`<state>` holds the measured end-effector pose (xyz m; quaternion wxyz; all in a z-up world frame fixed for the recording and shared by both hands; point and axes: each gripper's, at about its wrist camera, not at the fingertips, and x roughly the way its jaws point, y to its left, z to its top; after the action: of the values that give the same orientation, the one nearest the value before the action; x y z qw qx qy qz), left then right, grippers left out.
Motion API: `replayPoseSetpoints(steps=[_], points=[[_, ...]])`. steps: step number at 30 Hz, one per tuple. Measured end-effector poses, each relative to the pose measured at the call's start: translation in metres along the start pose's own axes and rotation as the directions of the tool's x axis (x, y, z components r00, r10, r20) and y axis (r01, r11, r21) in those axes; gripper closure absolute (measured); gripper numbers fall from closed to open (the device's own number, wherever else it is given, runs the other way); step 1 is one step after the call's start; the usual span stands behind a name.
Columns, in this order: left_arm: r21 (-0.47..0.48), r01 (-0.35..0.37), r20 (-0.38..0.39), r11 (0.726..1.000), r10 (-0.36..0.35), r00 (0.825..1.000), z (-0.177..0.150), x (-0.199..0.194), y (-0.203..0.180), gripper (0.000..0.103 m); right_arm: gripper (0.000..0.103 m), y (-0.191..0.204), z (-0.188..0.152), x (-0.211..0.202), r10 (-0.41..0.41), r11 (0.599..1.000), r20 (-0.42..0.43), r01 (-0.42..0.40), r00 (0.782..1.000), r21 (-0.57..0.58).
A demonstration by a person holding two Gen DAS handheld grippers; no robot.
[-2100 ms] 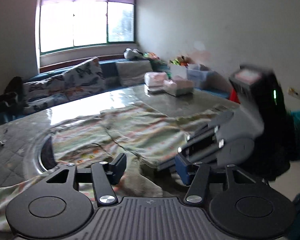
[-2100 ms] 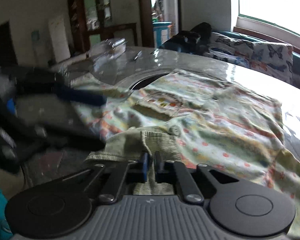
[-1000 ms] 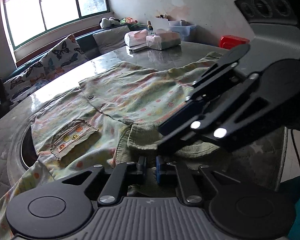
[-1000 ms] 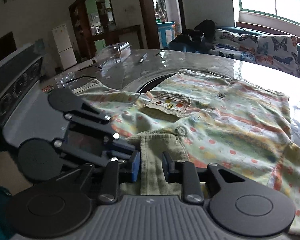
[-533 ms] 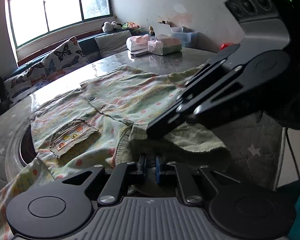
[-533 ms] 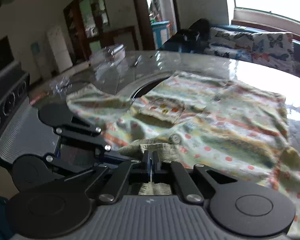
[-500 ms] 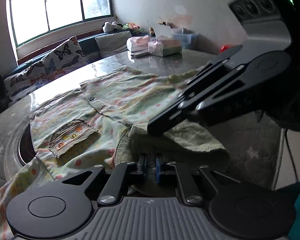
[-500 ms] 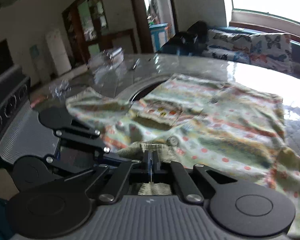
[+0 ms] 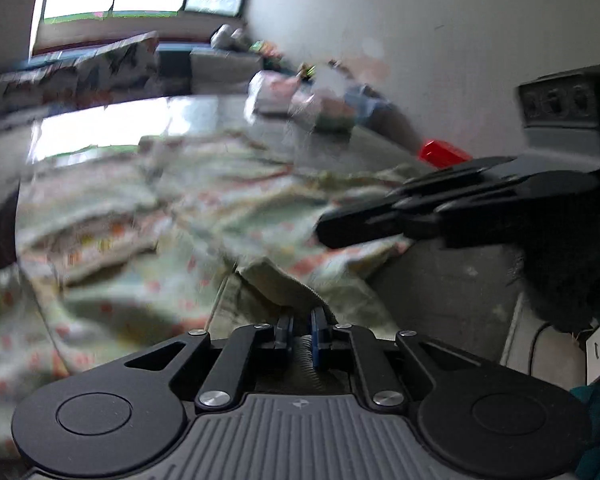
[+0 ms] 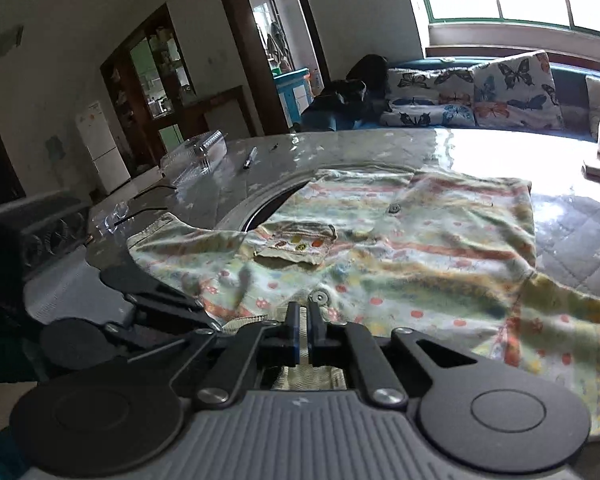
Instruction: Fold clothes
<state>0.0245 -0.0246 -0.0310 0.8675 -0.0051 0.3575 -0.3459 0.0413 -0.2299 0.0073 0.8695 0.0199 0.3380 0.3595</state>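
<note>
A pale green shirt with orange dots and stripes [image 10: 420, 248] lies spread on the round grey table [image 10: 340, 148]; it has a chest pocket [image 10: 296, 246] and buttons. My left gripper [image 9: 302, 326] is shut on the shirt's ribbed green hem [image 9: 276, 292] at the near edge. My right gripper [image 10: 303, 328] is shut on the same ribbed hem [image 10: 244, 322], right beside it. In the left wrist view, which is blurred, the right gripper [image 9: 440, 208] shows as a black shape at the right. In the right wrist view the left gripper [image 10: 140, 304] shows at the left.
A pen [image 10: 250, 157] and a clear plastic box [image 10: 198, 152] lie at the table's far left. White packs and boxes [image 9: 300, 100] stand at the far end. A red object [image 9: 442, 154] sits past the table. A sofa with butterfly cushions [image 10: 480, 96] runs under the window.
Both grippers have closed on the shirt's ribbed hem side by side and are moving with it. The left wrist view has swung and blurred.
</note>
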Motion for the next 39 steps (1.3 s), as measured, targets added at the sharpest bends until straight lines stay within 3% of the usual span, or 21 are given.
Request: replayPoseSetpoints(steps=[5,7,8,14,17,22,33,39], points=[[0.008,0.006,0.01,1.0,-0.006,1.0,-0.003,-0.009,0.001,0.092,0.091,0.005,-0.002,0.004,0.019,1.0,-0.022,-0.02,1.0,-0.021],[0.033,0.0,0.014,0.999,-0.001,1.0,-0.004,-0.014,-0.002,0.091,0.071,0.008,-0.002,0.008,0.031,0.999,-0.034,-0.032,0.999,-0.04],[0.046,-0.002,0.016,0.999,0.002,1.0,-0.004,-0.017,-0.004,0.09,0.067,0.012,-0.002,0.011,0.036,0.998,-0.04,-0.038,0.999,-0.054],[0.098,-0.029,0.034,0.995,0.026,0.999,-0.012,-0.044,-0.007,0.09,0.067,0.026,-0.006,0.031,0.047,0.992,-0.092,-0.058,0.995,-0.115],[0.12,-0.044,0.044,0.992,0.039,0.998,-0.016,-0.059,-0.007,0.09,0.07,0.032,-0.012,0.04,0.014,0.987,-0.125,-0.034,0.992,-0.158],[0.086,-0.09,0.084,0.992,0.082,0.993,-0.014,-0.071,0.003,0.088,0.099,0.04,-0.019,0.042,-0.056,0.973,-0.118,0.027,0.991,-0.23],[0.084,-0.089,0.053,0.992,0.085,0.995,-0.01,-0.039,0.007,0.088,0.101,0.022,0.005,0.0,-0.012,0.995,-0.012,0.011,1.0,-0.103],[0.086,-0.091,0.051,0.992,0.087,0.995,-0.009,-0.034,0.009,0.085,0.101,0.032,-0.002,0.019,0.007,0.985,-0.093,-0.023,0.996,-0.174]])
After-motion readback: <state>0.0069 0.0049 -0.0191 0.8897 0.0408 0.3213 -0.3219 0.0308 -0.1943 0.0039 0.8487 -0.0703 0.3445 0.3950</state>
